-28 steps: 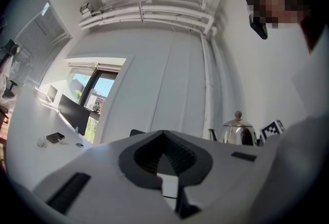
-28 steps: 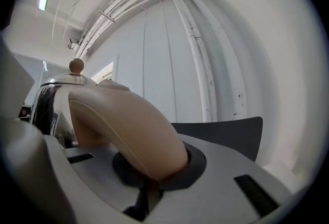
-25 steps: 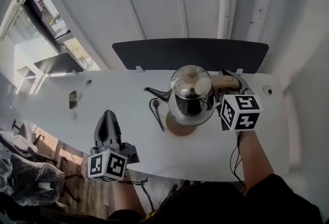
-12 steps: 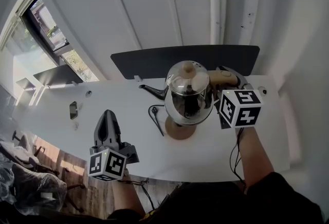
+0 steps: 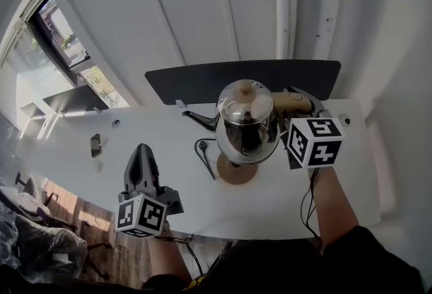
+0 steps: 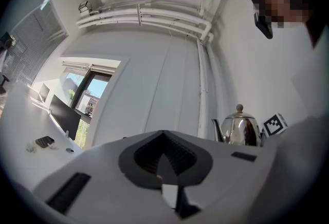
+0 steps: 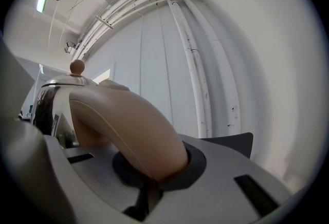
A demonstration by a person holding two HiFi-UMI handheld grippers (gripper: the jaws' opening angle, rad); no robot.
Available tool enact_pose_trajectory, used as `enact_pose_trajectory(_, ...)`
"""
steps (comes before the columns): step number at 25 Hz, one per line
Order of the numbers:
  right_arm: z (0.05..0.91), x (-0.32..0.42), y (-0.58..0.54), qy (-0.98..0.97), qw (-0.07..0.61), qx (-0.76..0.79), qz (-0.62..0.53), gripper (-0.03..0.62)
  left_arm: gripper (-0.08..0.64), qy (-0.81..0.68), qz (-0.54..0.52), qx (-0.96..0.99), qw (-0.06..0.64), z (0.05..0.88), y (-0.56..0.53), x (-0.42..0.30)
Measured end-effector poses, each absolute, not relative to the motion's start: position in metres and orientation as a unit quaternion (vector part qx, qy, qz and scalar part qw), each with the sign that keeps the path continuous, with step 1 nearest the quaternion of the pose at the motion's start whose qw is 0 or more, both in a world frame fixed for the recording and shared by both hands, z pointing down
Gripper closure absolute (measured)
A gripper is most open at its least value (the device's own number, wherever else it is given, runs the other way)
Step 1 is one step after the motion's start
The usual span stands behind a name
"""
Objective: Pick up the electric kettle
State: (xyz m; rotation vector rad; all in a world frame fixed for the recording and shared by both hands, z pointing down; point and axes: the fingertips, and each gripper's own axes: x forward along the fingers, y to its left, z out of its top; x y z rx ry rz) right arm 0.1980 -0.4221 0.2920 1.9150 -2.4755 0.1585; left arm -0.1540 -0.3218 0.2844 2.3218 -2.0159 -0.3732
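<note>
Your right gripper (image 5: 302, 105) is clamped on the tan handle (image 7: 123, 125) of the one electric kettle (image 5: 246, 121), which hangs over its single round base (image 5: 237, 174) on the white table (image 5: 283, 198). Your left gripper (image 5: 142, 151) is closed on nothing, well apart from the kettle. One black cord (image 5: 204, 151) lies beside the base.

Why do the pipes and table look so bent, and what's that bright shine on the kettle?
Head view: a wide lens bows the pipes and table; window daylight glints off the polished kettle. Left gripper view: dark round rim, soft foreground, a mosaic patch top right. Right gripper view: the handle looms large and slightly blurred; pipes curve strongly.
</note>
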Motion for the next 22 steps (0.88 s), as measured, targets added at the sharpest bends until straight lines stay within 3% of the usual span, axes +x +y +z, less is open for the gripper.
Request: enact_pose_trajectory(22, 0.305, 0.215, -0.366, -0.770, 0.002, 0.635, 0.058, 0.586, 0.558, -0.626, -0.124, 0.769, 0.035, 0.302, -0.300, -0.156)
